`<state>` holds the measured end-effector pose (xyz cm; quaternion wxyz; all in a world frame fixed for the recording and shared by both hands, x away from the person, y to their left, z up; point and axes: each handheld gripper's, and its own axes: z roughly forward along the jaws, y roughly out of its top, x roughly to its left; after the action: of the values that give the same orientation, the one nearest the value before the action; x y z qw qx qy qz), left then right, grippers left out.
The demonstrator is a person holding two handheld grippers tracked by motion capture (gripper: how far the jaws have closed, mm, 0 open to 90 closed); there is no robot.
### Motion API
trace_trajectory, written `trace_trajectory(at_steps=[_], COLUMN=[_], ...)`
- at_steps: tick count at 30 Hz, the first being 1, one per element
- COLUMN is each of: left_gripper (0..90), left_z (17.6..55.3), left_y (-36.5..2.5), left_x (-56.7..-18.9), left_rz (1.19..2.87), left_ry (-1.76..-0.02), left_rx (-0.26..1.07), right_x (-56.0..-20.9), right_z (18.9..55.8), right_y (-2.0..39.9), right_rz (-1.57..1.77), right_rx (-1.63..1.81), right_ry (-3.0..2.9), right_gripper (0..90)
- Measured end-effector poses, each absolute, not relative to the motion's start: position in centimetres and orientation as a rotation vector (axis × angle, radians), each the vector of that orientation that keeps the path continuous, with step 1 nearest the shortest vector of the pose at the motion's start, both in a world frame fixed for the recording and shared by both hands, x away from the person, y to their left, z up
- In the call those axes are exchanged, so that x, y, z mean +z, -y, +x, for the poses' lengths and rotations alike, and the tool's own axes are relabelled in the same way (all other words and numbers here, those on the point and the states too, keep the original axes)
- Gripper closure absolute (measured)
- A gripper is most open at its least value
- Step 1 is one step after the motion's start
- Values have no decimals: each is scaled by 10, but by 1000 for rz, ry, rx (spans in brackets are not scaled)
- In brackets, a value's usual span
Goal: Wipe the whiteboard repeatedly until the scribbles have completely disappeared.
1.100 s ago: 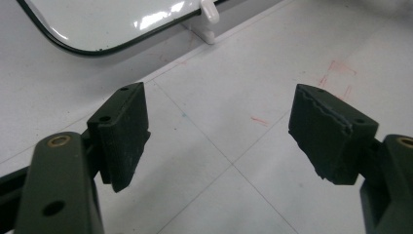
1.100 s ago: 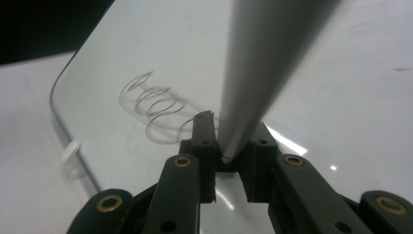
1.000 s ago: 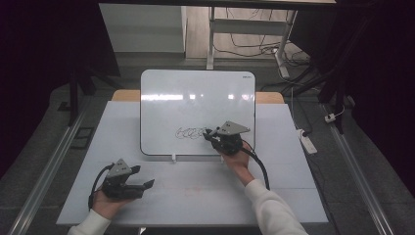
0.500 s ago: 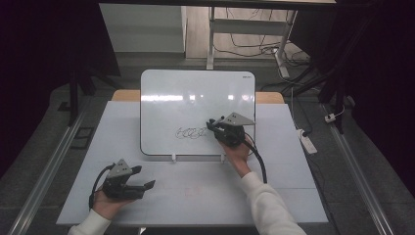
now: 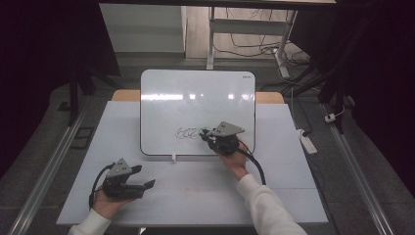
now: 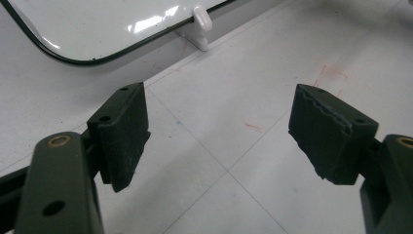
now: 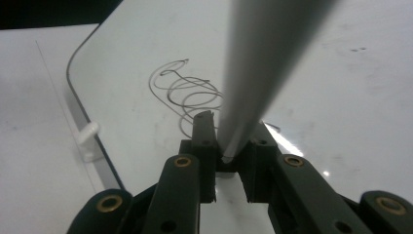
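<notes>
Jaws of your R gripper (image 7: 229,146) clamp a grey marker (image 7: 263,63) over whiteboard (image 5: 195,93) w/ looped scribble (image 7: 187,92); L gripper (image 6: 219,131) jaws apart, nothing between, above table (image 6: 253,73).

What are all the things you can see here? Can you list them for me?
Whiteboard: one, white with a dark edge, lying on the table's far half.
Scribbles: one patch of black loops, on the whiteboard's near part.
Marker: one, grey, held over the scribbles.
Table: one, white.
Power strip: one, white, on the floor beside the table.
Left gripper: one, black, jaws open, over the table's near left.
Right gripper: one, black, shut on the marker.
</notes>
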<state>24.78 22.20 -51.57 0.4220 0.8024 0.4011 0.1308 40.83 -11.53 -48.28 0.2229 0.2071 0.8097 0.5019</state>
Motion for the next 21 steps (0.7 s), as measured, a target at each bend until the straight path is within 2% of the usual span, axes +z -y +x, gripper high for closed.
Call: trace_trajectory(at_steps=[4,8,13,18,21], left_gripper=[231,231,231,231,231], left_z=[248,249,248,249,248], left_y=[-221,-222,-222,-223,-222], left_x=[-515,-516,-515,-516,-515], left_rz=[2010,2010,2006,2004,2006], left_ry=[-1001,-1004,-1002,-1003,-1000], left_rx=[327,325,328,324,331], right_x=[-474,-484,-471,-485,-477], right_z=[419,406,424,406,415], right_y=[126,97,111,91,103], right_rz=[711,519,684,567,616], right_rx=[1449,1365,1457,1405,1421], right_ry=[-2105,-2237,-2112,-2238,-2180], right_gripper=[782,783,783,782,783])
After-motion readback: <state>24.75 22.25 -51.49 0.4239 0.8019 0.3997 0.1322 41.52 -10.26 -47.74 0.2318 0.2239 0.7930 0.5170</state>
